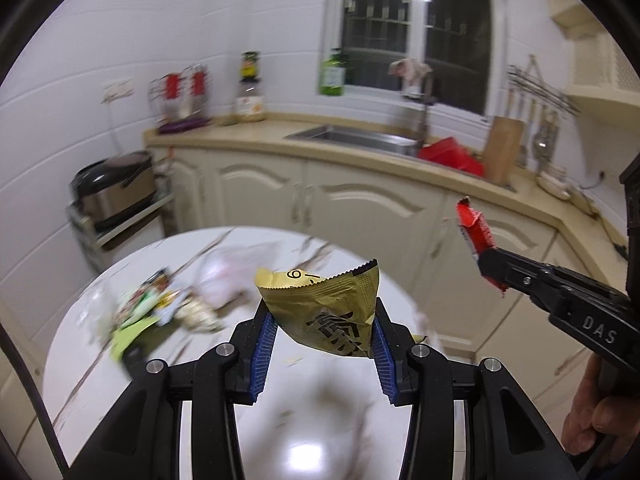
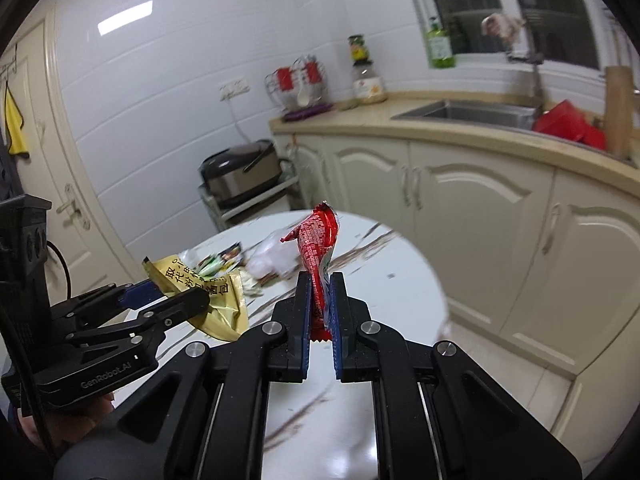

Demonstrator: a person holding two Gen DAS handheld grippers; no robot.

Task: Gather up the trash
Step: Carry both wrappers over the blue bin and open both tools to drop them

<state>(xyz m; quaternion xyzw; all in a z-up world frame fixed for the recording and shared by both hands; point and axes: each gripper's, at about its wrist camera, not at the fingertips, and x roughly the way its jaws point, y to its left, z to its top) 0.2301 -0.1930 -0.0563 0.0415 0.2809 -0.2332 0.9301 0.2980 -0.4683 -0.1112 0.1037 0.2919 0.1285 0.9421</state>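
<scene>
Blue ribbed pads of the left hand-held gripper (image 1: 323, 326) pinch a crumpled gold foil snack wrapper with black print (image 1: 332, 308), holding it up in the air above the round white marble-patterned surface (image 1: 80, 360). The right hand-held gripper (image 2: 320, 304) is clenched on a thin red plastic wrapper (image 2: 316, 248), which sticks up from between its pads, also clear of the surface. The two grippers are side by side, apart from one another, each with its own piece of trash. On the far part of the surface lies a blurred heap of more litter: a crumpled pale plastic bag (image 1: 236, 276) and colourful green and yellow packets (image 1: 140, 308) beside it. Beyond stand cream cabinets (image 1: 360, 200) with a steel sink (image 1: 352, 136) under a dark window (image 1: 416, 20).
</scene>
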